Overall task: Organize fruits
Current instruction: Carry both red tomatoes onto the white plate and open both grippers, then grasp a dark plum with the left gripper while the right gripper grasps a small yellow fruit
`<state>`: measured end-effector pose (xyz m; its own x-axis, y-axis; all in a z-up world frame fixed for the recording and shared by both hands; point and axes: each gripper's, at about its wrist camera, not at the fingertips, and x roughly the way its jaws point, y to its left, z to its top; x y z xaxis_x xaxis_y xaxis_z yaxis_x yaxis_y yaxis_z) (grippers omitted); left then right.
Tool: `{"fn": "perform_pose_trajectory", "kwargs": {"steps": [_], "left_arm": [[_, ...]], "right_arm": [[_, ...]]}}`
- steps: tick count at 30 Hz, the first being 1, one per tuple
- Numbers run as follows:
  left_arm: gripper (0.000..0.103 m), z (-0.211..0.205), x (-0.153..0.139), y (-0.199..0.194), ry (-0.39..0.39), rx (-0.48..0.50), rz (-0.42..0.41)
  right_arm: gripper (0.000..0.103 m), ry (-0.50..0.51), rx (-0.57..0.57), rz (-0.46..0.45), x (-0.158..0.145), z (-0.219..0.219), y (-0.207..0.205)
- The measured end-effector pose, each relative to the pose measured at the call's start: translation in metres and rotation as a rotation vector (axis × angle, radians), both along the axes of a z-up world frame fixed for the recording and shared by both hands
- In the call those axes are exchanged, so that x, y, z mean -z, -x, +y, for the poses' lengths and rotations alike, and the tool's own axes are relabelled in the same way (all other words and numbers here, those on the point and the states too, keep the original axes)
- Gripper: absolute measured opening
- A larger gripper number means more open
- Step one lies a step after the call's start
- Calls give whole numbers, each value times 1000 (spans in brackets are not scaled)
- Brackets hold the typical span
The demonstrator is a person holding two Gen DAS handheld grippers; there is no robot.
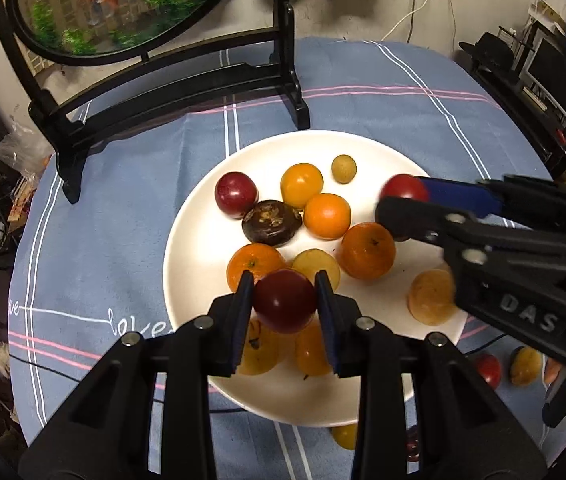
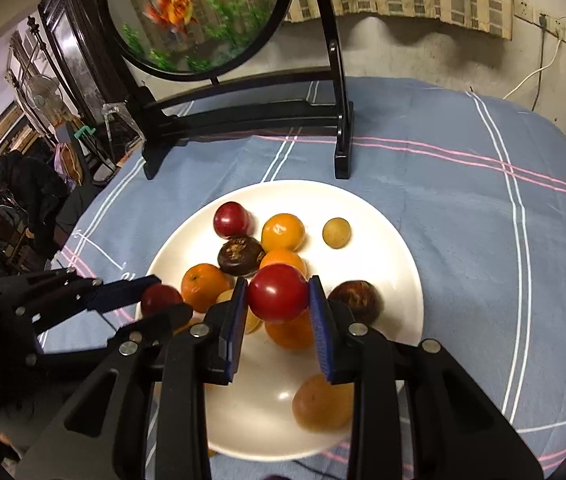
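Through the left wrist camera I see my left gripper (image 1: 285, 300) clamped on a round dark-red plum-like fruit (image 1: 284, 301), its blue-padded fingers (image 1: 243, 304) pressing both sides. It hangs over the near part of a round white ceramic plate (image 1: 367, 148) on a blue-grey striped tablecloth (image 1: 403, 80). On the plate lie orange tangerines, yellow fruits, another dark-red one at the far left and a dark brown flattened fruit (image 1: 272, 222) beside it. My right gripper (image 1: 405, 200) comes in from the right, holding a round bright-red fruit (image 1: 405, 189) over the plate's right side. A few fruits lie on the cloth near the right edge.

Through the right wrist camera, my right gripper (image 2: 278, 294) grips that bright-red fruit (image 2: 278, 293) over the plate's (image 2: 387, 232) middle. To the left, my left gripper (image 2: 161, 300) holds its dark-red fruit (image 2: 160, 298) above the plate's left rim. Far behind stands a round goldfish picture in a black wooden stand (image 2: 339, 112).
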<state>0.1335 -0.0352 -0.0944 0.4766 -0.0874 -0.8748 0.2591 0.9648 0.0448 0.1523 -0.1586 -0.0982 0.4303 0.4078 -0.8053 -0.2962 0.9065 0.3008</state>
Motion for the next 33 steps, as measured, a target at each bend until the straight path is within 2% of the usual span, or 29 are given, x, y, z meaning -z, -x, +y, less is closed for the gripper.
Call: {"fn": "perform_pose_trajectory", "kwargs": {"steps": [1, 2, 8, 9, 10, 11, 12, 17, 24, 28, 33], "left_arm": [[42, -1, 0, 0, -2, 3, -1], [56, -1, 0, -1, -2, 0, -8], [59, 2, -6, -1, 7, -6, -28], [59, 3, -7, 0, 8, -9, -27], [59, 4, -9, 1, 8, -14, -28], [59, 5, -10, 2, 12, -17, -28], [59, 6, -11, 3, 15, -19, -28], [59, 16, -30, 17, 22, -30, -64], [60, 24, -59, 52, 64, -14, -114], [62, 8, -49, 96, 69, 83, -99], [62, -21, -6, 152, 84, 226, -8]], "right_arm": [[32, 6, -3, 12, 2, 2, -3], [32, 21, -3, 17, 3, 3, -5], [35, 19, 4, 30, 2, 1, -7], [39, 21, -1, 31, 1, 2, -8], [55, 32, 3, 20, -2, 1, -6], [65, 32, 12, 3, -6, 1, -5], [69, 24, 14, -6, -8, 1, -5], [68, -12, 38, -63, -38, -9, 10], [68, 7, 55, -145, -86, -47, 57], [68, 16, 100, -138, -80, -75, 100], [68, 47, 151, -56, -40, -106, 159]]}}
